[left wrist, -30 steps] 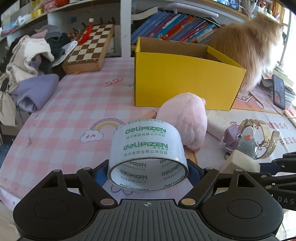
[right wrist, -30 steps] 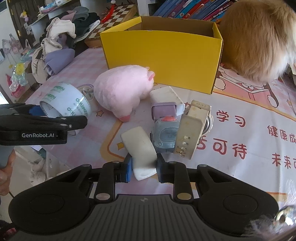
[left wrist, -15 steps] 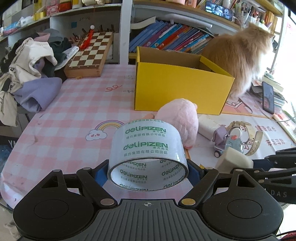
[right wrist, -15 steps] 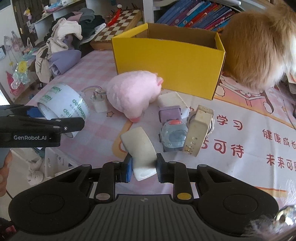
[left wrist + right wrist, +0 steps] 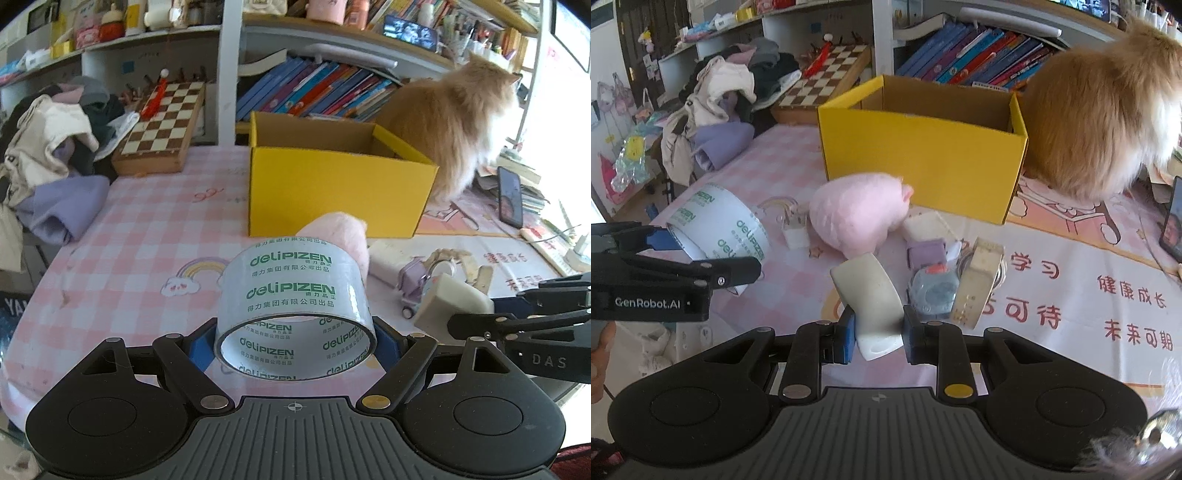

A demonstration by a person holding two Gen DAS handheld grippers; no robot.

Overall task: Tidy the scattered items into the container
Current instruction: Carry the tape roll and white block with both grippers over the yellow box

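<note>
Left gripper [image 5: 295, 341]: jaws set wide, blue pads pressed on both sides of the tape roll [image 5: 293, 306], which is held clear of the table [image 5: 122, 251].
Right gripper [image 5: 878, 338]: jaws narrow, clamped on a curved white block [image 5: 870, 295].
Yellow box [image 5: 336, 192]: open-topped, on the table beyond both grippers.
Pink plush [image 5: 858, 218]: on the table just in front of the box.
Small items [image 5: 942, 280]: clustered beside the plush.
Cat [image 5: 450, 122]: seated right of the box.
</note>
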